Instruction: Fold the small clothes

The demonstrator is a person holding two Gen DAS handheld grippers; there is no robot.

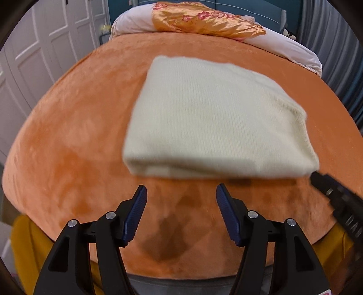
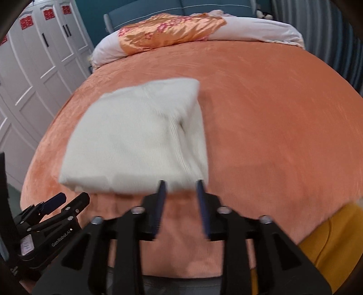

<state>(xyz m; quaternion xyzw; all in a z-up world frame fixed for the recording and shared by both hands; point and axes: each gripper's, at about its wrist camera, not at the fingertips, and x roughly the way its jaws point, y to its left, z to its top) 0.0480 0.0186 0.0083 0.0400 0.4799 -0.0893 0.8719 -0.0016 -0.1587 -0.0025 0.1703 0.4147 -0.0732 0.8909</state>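
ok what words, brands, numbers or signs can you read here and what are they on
"GenRobot.AI": on the black body of the left gripper, seen in the right wrist view.
Red double-happiness signs "囍": on the white wardrobe doors.
White sticker on the left gripper: handwritten number, too blurred to read.
Red mark at the left wrist view's bottom edge: cut off, unreadable.

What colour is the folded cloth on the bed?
Cream white, a ribbed knit; the folded cloth shows best in the left wrist view.

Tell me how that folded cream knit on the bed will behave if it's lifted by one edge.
The cream knit is soft ribbed fabric, so it would probably droop, and its stacked layers likely unfold. Lying flat on the plush orange blanket, it looks light and unlikely to slide far when pushed.
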